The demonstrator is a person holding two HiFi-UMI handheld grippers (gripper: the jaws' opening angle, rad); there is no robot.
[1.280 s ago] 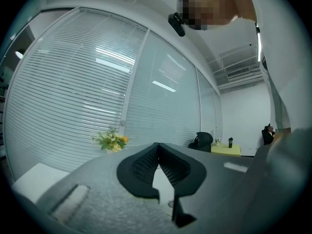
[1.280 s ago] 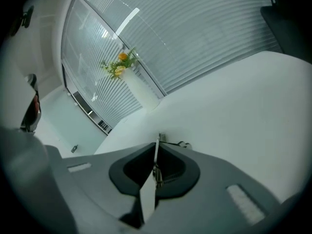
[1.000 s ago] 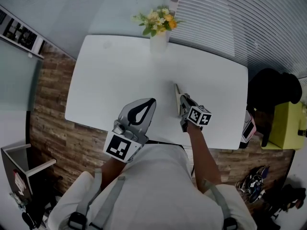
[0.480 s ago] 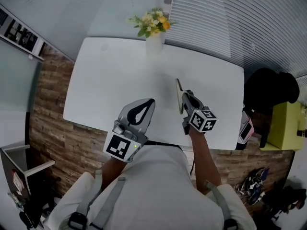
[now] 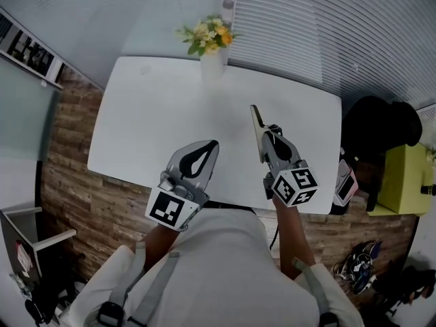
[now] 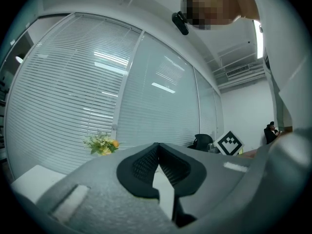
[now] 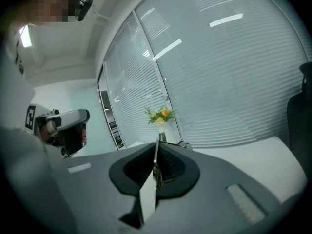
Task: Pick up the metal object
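The metal object (image 5: 256,123) is a thin flat strip. It stands on edge between the jaws of my right gripper (image 5: 268,131), which is shut on it above the white table (image 5: 150,114), right of the middle. In the right gripper view the strip (image 7: 156,150) shows as a narrow blade pinched between the black pads and pokes out past the tips. My left gripper (image 5: 212,146) hovers over the table's near edge with its jaws shut and nothing between them. In the left gripper view its fingertips (image 6: 157,148) meet.
A vase of yellow and orange flowers (image 5: 208,41) stands at the table's far edge. A small device (image 5: 343,182) hangs off the right edge. A black chair (image 5: 378,131) and a yellow-green seat (image 5: 403,179) stand to the right, with shoes (image 5: 361,264) on the wooden floor.
My right gripper has risen toward the head camera with the metal strip in its jaws and drifted slightly right. The left gripper has hardly moved.
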